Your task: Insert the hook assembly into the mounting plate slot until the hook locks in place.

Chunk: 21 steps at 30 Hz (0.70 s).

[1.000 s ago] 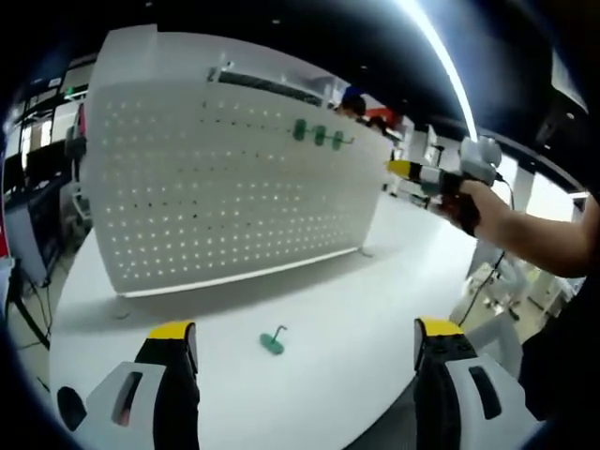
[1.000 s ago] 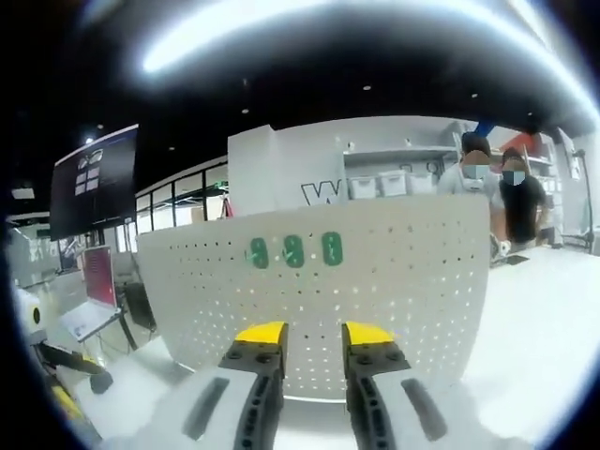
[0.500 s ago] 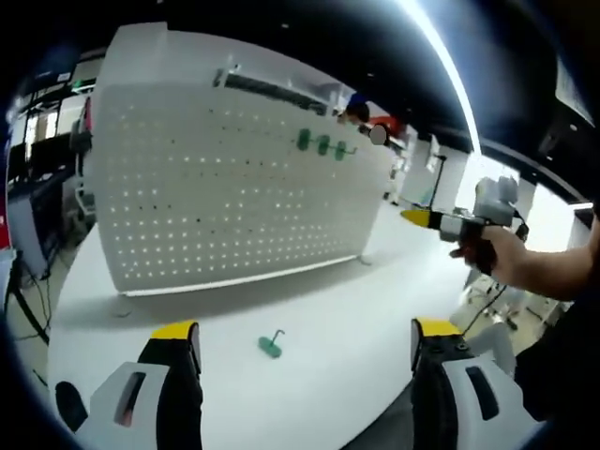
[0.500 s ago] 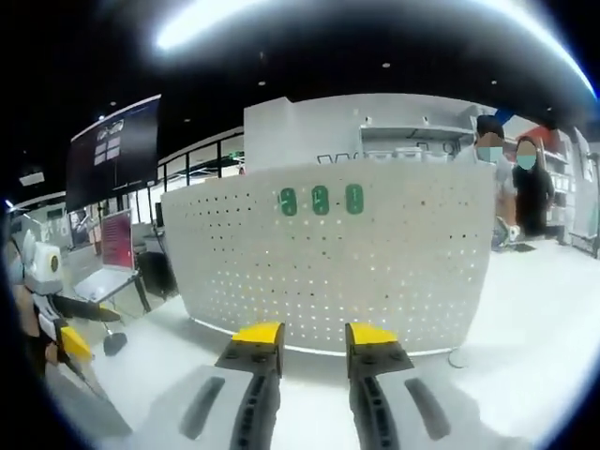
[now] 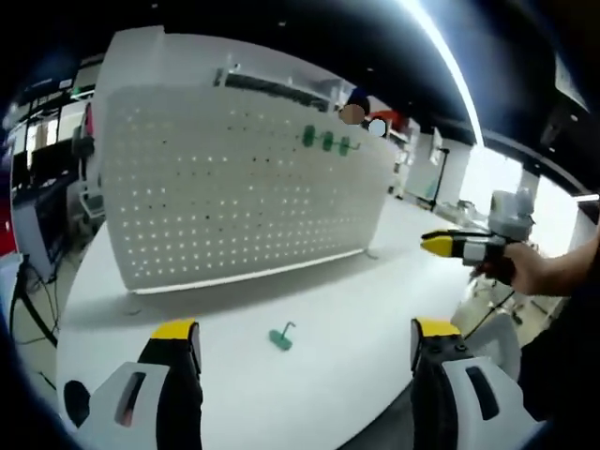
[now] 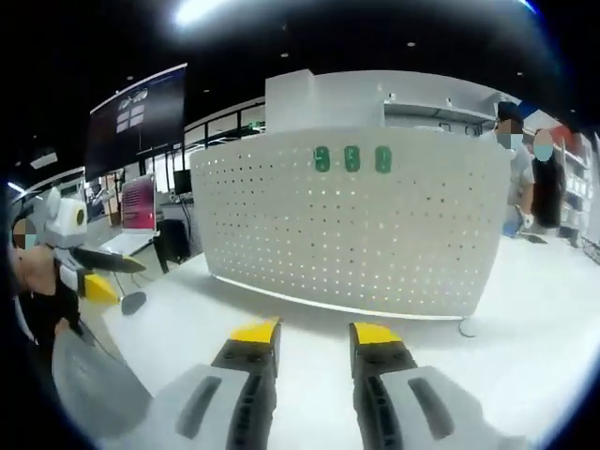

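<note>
While the green hook (image 5: 282, 337) lay loose on the tabletop (image 5: 356, 309), it sat dead ahead of the wide-open, empty left claw (image 5: 305, 339) (the nearer one); the right claw (image 6: 315, 335), narrow and empty, faced the pegboard (image 6: 356, 234).

We can read no text anywhere. The dark screen (image 6: 136, 117) up and left of the right gripper's jaws carries marks, but they are too blurred to read.
</note>
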{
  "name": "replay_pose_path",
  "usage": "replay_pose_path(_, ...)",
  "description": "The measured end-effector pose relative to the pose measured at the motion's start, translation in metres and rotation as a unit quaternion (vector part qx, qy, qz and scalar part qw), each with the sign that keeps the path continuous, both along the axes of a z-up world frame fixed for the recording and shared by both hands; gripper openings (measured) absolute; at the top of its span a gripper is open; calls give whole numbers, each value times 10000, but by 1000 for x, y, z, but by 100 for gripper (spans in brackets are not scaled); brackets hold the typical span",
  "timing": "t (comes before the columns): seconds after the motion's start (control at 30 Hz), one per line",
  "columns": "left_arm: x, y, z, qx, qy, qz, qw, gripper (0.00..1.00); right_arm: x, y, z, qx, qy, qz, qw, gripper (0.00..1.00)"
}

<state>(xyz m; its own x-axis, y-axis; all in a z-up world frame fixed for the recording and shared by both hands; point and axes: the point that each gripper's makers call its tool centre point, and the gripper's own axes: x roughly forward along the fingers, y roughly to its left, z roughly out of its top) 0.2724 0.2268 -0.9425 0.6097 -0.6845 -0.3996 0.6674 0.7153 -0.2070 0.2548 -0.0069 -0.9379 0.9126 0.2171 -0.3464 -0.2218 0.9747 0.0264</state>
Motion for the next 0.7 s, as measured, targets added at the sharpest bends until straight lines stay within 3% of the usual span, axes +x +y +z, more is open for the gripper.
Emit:
replay_pose_path(0.47,-7,23,-14,96,169,208,9996,93,-27,27,-46,-21,608,484,9970,27)
replay_pose_path(0.7,-8,23,-21,-28,394,288,9988,93,-28,37,-54,-49,697,774,9946,28)
